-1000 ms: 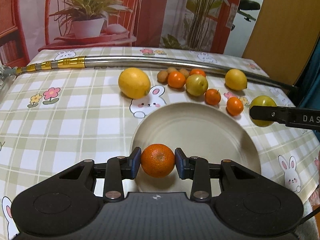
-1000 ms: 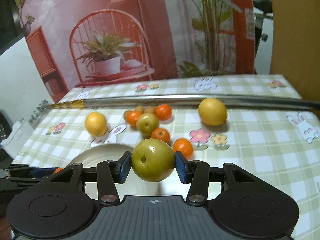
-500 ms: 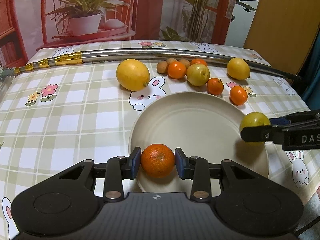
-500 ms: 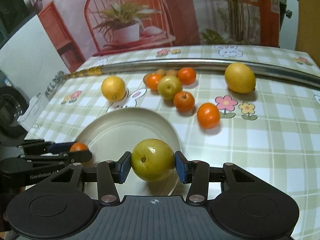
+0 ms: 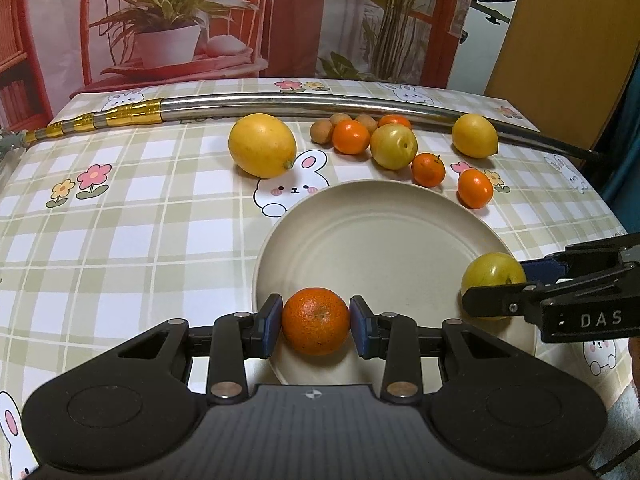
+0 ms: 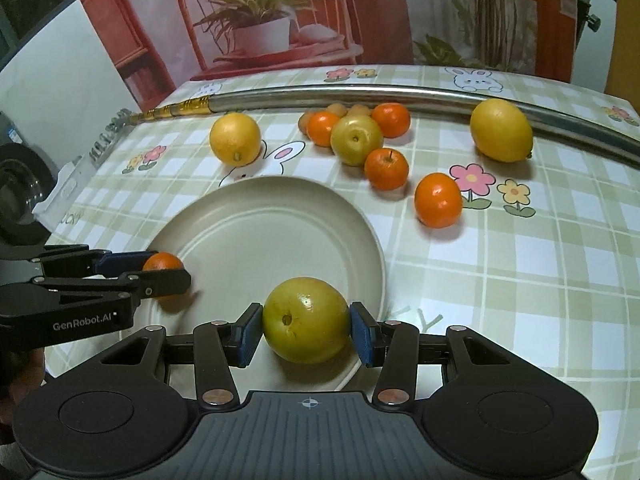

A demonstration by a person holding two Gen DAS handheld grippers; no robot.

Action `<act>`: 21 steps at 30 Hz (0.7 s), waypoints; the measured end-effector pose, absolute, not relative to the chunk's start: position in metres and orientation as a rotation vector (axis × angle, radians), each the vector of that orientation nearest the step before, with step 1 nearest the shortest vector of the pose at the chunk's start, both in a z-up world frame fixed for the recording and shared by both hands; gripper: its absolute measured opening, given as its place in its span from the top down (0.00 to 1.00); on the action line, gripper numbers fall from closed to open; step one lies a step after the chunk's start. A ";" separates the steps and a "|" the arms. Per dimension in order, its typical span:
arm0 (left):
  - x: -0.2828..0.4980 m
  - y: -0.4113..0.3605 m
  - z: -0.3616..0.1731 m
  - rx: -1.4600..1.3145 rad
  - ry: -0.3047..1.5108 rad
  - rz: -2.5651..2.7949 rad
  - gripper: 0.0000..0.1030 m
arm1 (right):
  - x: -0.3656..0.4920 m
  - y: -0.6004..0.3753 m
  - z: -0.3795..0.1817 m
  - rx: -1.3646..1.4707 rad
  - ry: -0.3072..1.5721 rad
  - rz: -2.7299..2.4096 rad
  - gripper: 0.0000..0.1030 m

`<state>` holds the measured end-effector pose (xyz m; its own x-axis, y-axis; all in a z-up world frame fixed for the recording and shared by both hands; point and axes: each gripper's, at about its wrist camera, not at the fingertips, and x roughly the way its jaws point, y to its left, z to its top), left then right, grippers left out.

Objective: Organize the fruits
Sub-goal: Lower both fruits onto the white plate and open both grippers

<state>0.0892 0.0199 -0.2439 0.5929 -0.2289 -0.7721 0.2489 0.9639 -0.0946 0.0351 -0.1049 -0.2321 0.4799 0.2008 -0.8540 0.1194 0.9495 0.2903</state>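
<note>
1. Left wrist view: the left gripper (image 5: 315, 327) pinches a small orange mandarin (image 5: 315, 321) between its blue pads, which press on both sides of the fruit. The mandarin is over the near edge of the cream plate (image 5: 372, 240); whether it touches the plate cannot be told.
2. Same view: the right gripper (image 5: 496, 280) reaches in from the right, clamped on a yellow-green fruit (image 5: 490, 270) over the plate's right rim.
3. Same view, beyond the plate on the checked tablecloth (image 5: 120, 220): a large lemon (image 5: 262, 145) lies at the left, a smaller lemon (image 5: 475, 135) at the right. Between them sit four loose mandarins (image 5: 351, 136), a second yellow-green fruit (image 5: 393, 146) and two small brown fruits (image 5: 321, 131). A metal pole (image 5: 320, 101) with a gold end runs across the table behind them.
4. Right wrist view: the right gripper (image 6: 306, 332) grips the yellow-green fruit (image 6: 306, 330), pads tight on its sides, above the plate's (image 6: 260, 232) near right edge.
5. Same view: the left gripper (image 6: 168, 270) comes in from the left with the mandarin (image 6: 162, 261) pinched at the plate's left rim.
6. Same view: the remaining fruit lies on the cloth past the plate, one mandarin (image 6: 438, 199) apart from the cluster, near the flower prints.
</note>
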 end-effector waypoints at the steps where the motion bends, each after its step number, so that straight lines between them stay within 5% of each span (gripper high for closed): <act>1: 0.089 0.021 -0.244 0.013 0.895 -0.280 0.62 | 0.035 -0.104 -0.233 0.331 1.076 0.052 0.58; 21: 0.090 0.028 -0.249 -0.089 0.907 -0.296 0.62 | 0.036 -0.098 -0.234 0.279 1.076 0.039 0.57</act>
